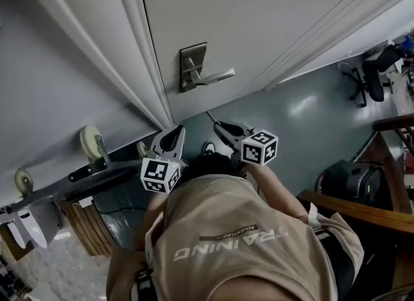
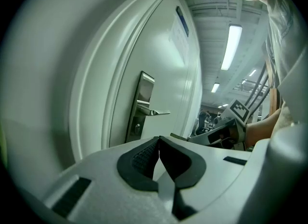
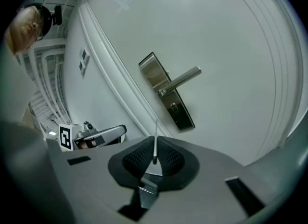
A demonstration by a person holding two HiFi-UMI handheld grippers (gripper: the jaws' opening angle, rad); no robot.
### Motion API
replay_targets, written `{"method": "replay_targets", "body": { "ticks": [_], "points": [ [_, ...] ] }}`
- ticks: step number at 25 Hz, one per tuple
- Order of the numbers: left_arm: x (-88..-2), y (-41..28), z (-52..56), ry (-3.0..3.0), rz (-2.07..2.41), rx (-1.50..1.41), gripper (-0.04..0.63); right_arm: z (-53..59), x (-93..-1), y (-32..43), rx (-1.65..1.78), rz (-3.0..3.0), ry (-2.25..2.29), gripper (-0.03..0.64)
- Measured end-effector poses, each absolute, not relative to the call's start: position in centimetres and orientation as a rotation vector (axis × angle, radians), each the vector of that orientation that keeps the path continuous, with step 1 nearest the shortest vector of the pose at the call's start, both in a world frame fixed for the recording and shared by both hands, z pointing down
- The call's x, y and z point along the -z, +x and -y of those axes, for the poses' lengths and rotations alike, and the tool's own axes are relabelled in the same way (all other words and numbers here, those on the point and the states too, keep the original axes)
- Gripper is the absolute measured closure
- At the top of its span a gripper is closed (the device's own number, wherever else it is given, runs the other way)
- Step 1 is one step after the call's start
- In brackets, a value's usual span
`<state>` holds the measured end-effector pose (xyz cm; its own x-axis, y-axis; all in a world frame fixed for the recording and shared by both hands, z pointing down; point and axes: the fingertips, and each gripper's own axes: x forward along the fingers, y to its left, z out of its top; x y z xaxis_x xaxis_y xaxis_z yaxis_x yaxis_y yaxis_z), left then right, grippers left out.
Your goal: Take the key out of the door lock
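The key (image 3: pixel 155 141) is a thin metal blade standing up edge-on between the pads of my right gripper (image 3: pixel 154 158), which is shut on it. It is out of the lock and a short way in front of the door. In the head view the key (image 1: pixel 210 117) points from the right gripper (image 1: pixel 220 127) toward the white door. The steel lock plate (image 1: pixel 193 66) with its lever handle (image 1: pixel 217 76) is on the door; its keyhole (image 3: pixel 173 106) shows with nothing in it. My left gripper (image 2: pixel 159 139) is shut on nothing, left of the right one.
The white door frame (image 1: pixel 139 66) runs just left of the lock plate. A wheeled cart (image 1: pixel 90 141) lies at the left. A black bag (image 1: pixel 352 180), a wooden rail (image 1: pixel 362 212) and an office chair (image 1: pixel 369 76) are at the right.
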<state>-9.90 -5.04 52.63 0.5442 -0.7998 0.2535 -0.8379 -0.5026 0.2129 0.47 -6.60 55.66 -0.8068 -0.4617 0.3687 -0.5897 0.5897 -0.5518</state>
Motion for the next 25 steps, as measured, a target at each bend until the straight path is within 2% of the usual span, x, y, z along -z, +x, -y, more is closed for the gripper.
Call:
{"method": "replay_targets", "body": {
  "ticks": [13,25],
  "points": [
    [-50.8,-12.5,4.4,2.442,1.534,-0.149,0.586,8.0,-51.5,-1.0,-0.738,2.801,0.826,0.589],
    [-45.6,-9.4,6.2,2.543,1.552,-0.143,0.586,8.6,-47.6,0.7,-0.558,2.907,0.815,0.589]
  ]
}}
